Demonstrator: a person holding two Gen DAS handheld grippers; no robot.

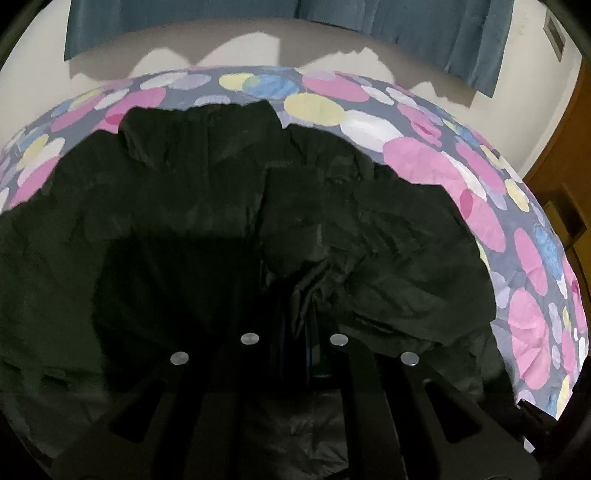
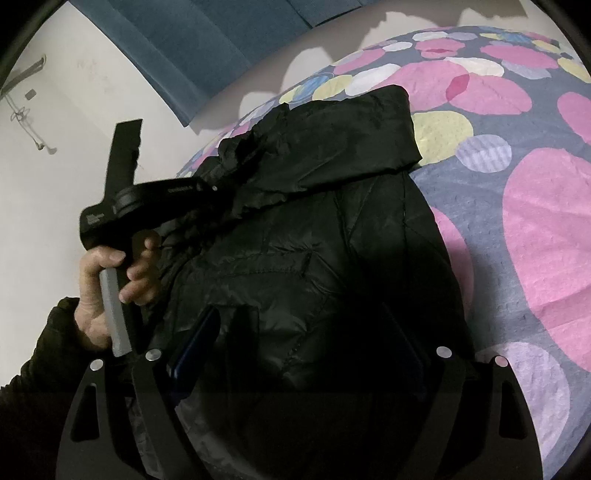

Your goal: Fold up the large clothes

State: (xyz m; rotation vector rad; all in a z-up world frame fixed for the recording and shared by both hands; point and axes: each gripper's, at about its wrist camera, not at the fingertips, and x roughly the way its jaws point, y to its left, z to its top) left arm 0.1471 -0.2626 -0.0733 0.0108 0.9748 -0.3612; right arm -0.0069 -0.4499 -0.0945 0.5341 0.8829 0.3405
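Observation:
A large black puffer jacket point(image 1: 207, 206) lies on a bed with a dotted pink, yellow and blue cover point(image 1: 424, 155). My left gripper point(image 1: 295, 332) is low over the jacket with its fingers close together, pinching a bunched fold of the black fabric. In the right wrist view the jacket point(image 2: 314, 240) lies with its hood at the far end. My right gripper point(image 2: 299, 332) hovers over the jacket's near part with its fingers wide apart and nothing between them. The left gripper's body point(image 2: 147, 206) shows there at the jacket's left edge, held by a hand.
The bed cover point(image 2: 535, 221) extends to the right of the jacket. A white wall and blue curtains point(image 1: 258, 26) stand behind the bed. A brown wooden door point(image 1: 565, 192) is at the right.

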